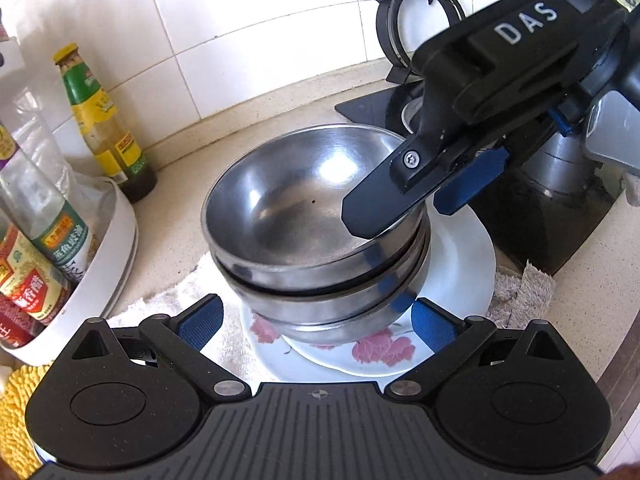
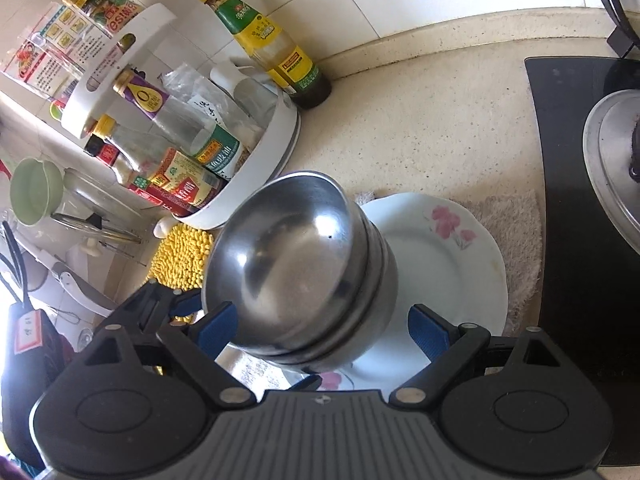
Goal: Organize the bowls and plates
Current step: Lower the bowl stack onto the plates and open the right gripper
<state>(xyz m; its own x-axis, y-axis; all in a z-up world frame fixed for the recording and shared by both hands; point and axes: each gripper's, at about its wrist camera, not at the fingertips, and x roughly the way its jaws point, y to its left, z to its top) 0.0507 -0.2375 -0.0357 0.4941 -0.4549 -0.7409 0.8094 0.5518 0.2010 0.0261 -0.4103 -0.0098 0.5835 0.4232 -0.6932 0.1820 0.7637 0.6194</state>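
Note:
A stack of three steel bowls (image 1: 304,216) stands on white flower-patterned plates (image 1: 460,264) on the counter. It also shows in the right wrist view (image 2: 296,264), with the plates (image 2: 440,248) under it. My left gripper (image 1: 316,320) is open, its fingers on either side of the lowest bowl. My right gripper (image 2: 324,328) is open around the stack's near side. In the left wrist view the right gripper (image 1: 404,200) straddles the top bowl's right rim, one finger inside and one outside.
A white rack of sauce bottles (image 2: 256,160) stands left of the stack, with a green-capped bottle (image 2: 264,40) by the tiled wall. A black stove (image 2: 580,200) with a pot lid (image 2: 612,160) lies right. Towels (image 2: 508,220) and a yellow mat (image 2: 184,252) lie under and beside the plates.

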